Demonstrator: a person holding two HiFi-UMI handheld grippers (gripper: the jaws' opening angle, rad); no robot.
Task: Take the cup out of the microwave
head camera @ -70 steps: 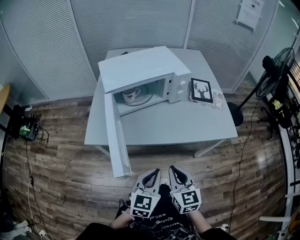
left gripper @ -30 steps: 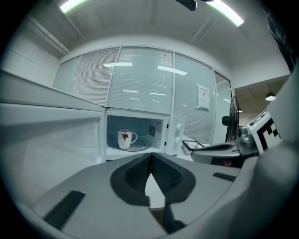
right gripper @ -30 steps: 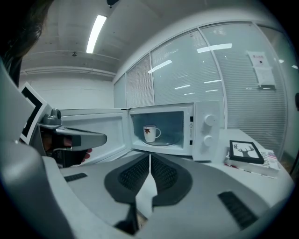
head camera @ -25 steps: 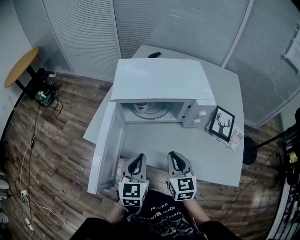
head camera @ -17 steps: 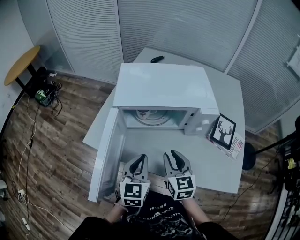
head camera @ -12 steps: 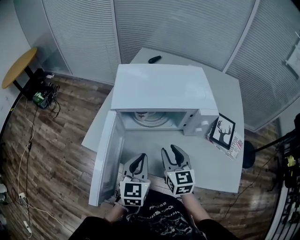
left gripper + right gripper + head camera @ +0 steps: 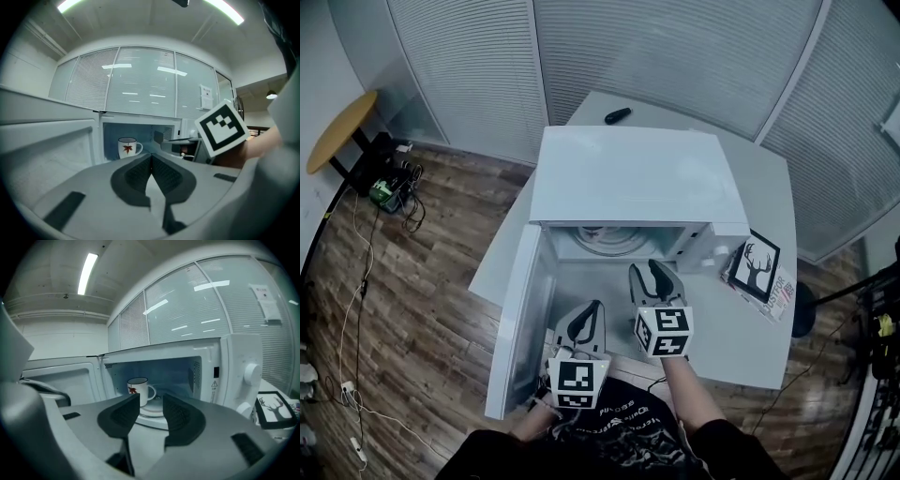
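A white microwave stands on the grey table, its door swung wide open to the left. Inside, a white cup with a red leaf print sits upright on the glass turntable; the cup also shows in the left gripper view, while the roof hides it in the head view. My right gripper hovers just before the cavity mouth, short of the cup; its jaws are opening with nothing between them. My left gripper hangs further back beside the door, shut and empty.
A framed deer picture on magazines lies right of the microwave. A small black object rests at the table's far edge. The table ends just before me. A round wooden table and floor cables are at left.
My right gripper has moved forward to the microwave's mouth and its jaws have spread apart. The left gripper has crept forward a little and stays shut.
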